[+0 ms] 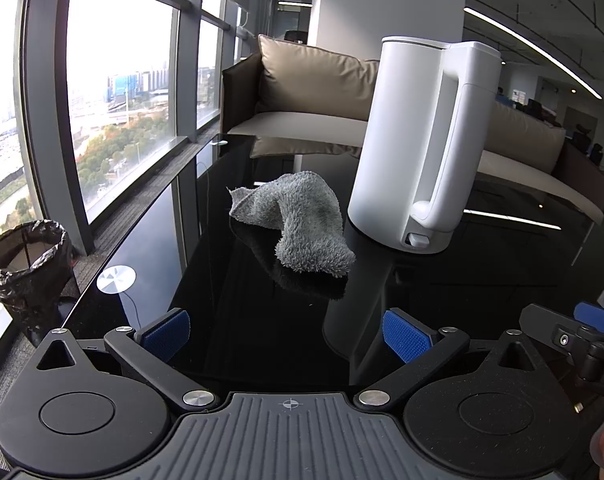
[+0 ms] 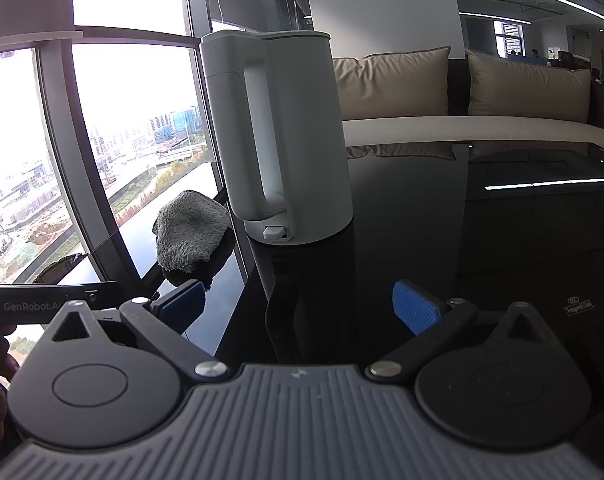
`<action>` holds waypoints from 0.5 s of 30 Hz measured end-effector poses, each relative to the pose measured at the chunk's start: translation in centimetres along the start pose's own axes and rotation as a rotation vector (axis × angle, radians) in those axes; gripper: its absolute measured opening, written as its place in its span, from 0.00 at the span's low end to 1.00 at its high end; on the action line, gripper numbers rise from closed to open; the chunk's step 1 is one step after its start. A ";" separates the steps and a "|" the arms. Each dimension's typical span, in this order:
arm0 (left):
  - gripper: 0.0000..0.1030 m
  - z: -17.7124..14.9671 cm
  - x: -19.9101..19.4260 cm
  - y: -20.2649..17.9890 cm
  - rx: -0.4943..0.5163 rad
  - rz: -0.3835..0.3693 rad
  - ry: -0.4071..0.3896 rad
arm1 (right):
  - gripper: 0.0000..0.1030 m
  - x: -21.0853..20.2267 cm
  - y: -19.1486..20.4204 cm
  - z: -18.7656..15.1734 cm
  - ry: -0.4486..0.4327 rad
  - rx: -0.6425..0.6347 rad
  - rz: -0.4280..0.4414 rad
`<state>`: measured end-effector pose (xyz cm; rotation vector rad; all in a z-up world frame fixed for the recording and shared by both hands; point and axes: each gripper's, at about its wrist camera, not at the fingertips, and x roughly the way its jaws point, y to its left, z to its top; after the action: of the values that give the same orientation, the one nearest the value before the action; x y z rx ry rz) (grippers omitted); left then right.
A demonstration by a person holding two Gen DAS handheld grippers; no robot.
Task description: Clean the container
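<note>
Both tools, left tool (image 1: pixel 290 334) and right tool (image 2: pixel 302 308), spread wide and empty at lower frame. Mid-frame on the black counter (image 1: pixel 262 320), the grey cloth (image 1: pixel 298 224) lies just beside the upright white container (image 1: pixel 417 144). This fits either before wiping or after.

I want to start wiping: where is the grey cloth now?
The grey cloth lies crumpled on the black glass table, just left of the white kettle in both wrist views, ahead of the open left gripper.
</note>
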<state>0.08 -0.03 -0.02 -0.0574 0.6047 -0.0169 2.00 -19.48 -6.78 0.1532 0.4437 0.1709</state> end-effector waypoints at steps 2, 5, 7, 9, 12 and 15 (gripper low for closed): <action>0.99 0.0 0.1 0.0 -0.001 0.001 0.000 | 0.99 0.0 0.0 0.0 0.001 0.001 0.001; 0.99 0.1 0.2 -0.1 -0.003 0.002 0.000 | 0.99 0.1 -0.1 0.1 0.004 0.006 0.005; 0.99 0.1 0.3 -0.1 -0.004 0.003 0.000 | 0.99 0.2 -0.1 0.1 0.006 0.009 0.007; 0.99 0.0 0.2 -0.1 -0.005 0.002 0.001 | 0.99 0.6 0.0 0.4 0.013 0.009 0.004; 0.99 0.0 0.1 -0.1 -0.003 0.002 0.000 | 0.99 -0.3 -0.1 -0.1 -0.001 0.008 0.005; 0.99 0.1 0.0 0.0 -0.004 0.002 -0.001 | 0.99 -0.1 -0.2 0.0 0.005 0.004 0.002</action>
<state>0.09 0.01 0.06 -0.0605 0.6036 -0.0136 1.90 -19.65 -6.80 0.1573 0.4490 0.1718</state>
